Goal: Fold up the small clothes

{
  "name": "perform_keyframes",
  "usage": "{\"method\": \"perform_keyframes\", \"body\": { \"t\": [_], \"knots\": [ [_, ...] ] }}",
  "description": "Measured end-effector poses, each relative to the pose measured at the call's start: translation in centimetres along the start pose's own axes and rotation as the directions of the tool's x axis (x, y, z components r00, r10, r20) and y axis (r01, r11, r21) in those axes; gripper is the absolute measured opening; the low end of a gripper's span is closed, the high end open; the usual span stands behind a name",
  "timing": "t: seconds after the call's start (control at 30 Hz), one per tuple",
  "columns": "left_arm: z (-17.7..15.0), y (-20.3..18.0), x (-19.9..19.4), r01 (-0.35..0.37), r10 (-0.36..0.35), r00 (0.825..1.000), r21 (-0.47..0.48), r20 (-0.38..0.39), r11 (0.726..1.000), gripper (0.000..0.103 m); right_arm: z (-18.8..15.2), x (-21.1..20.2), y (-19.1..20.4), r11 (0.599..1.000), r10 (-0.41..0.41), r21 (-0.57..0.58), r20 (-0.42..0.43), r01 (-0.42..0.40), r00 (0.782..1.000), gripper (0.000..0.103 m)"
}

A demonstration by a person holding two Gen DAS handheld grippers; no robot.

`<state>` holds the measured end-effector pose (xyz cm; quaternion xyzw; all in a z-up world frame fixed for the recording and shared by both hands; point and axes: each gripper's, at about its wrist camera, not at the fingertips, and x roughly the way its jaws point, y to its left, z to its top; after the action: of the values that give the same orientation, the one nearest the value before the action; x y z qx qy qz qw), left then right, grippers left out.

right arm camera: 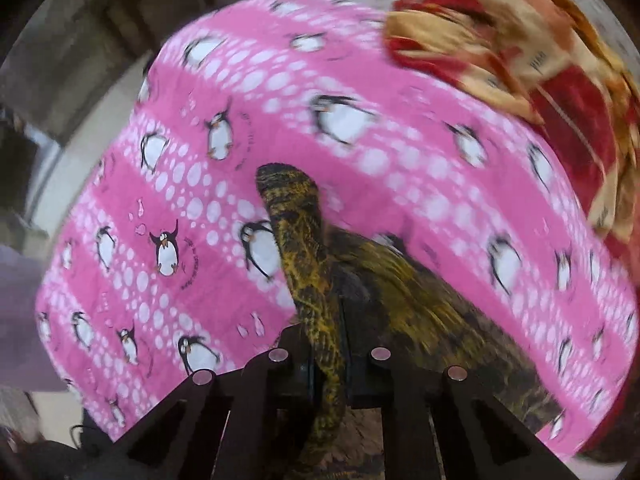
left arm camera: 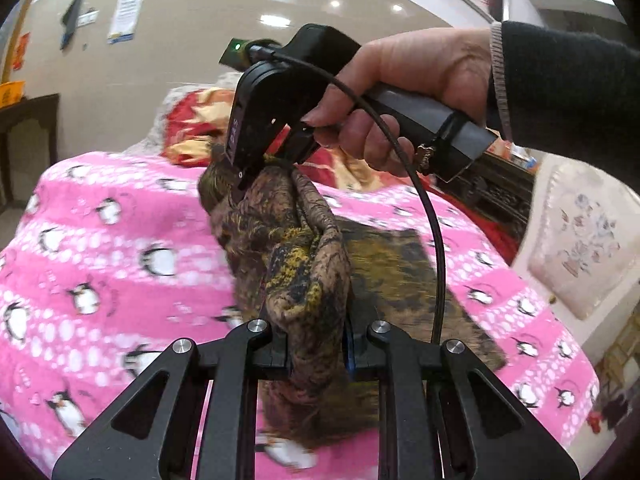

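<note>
Brown-and-mustard mottled knit garment (left arm camera: 304, 264) hangs bunched between your two grippers above a bed spread with a pink penguin blanket (left arm camera: 100, 240). Your left gripper (left arm camera: 318, 354) pinches a gathered fold of it; your right gripper (right arm camera: 326, 360) clamps another edge. Left wrist view alone shows your right hand (left arm camera: 400, 92) on its handle, a flat part of the garment lying on the blanket, and the wall. Right wrist view alone shows the blanket's far corner and a red-and-gold quilt (right arm camera: 540, 60).
</note>
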<state>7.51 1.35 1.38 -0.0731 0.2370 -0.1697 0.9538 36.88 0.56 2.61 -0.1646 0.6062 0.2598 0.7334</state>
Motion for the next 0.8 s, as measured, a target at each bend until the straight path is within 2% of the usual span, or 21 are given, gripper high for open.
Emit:
{"method": "perform_keyframes", "body": {
  "t": [0.1,0.23,0.4,0.53,0.7,0.8],
  "knots": [
    [0.0,-3.3,1.0,0.04,-0.04,0.999,0.04,-0.024,0.998,0.016,-2.1,-1.6,-2.2,0.999,0.004,0.049,0.025,-0.005,1.0,0.009],
    [-0.6,-7.7,2.6,0.085,-0.079,0.995,0.1,-0.062,0.991,0.016,-6.4,-3.6,-7.6,0.996,0.004,0.089,0.052,-0.008,0.999,0.009],
    [-2.1,-13.0,6.3,0.131,-0.108,0.983,0.157,-0.146,0.979,0.016,-11.0,-3.4,-13.1,0.993,-0.025,0.121,0.053,0.018,0.998,0.009],
    [-3.6,-16.5,9.3,0.131,-0.09,0.974,0.192,-0.206,0.973,0.016,-13.7,-1.3,-17.1,0.988,-0.024,0.154,0.043,0.017,0.999,0.009],
    [-5.2,-18.0,11.4,0.117,-0.058,0.963,0.212,-0.265,0.97,0.016,-16.4,2.0,-20.7,0.976,0.001,0.217,0.07,-0.016,0.998,0.009],
    [-6.2,-18.3,11.7,0.108,-0.038,0.959,0.238,-0.281,0.965,0.018,-17.8,2.8,-22.1,0.955,0.073,0.275,0.148,-0.112,0.986,0.014]
  ]
}}
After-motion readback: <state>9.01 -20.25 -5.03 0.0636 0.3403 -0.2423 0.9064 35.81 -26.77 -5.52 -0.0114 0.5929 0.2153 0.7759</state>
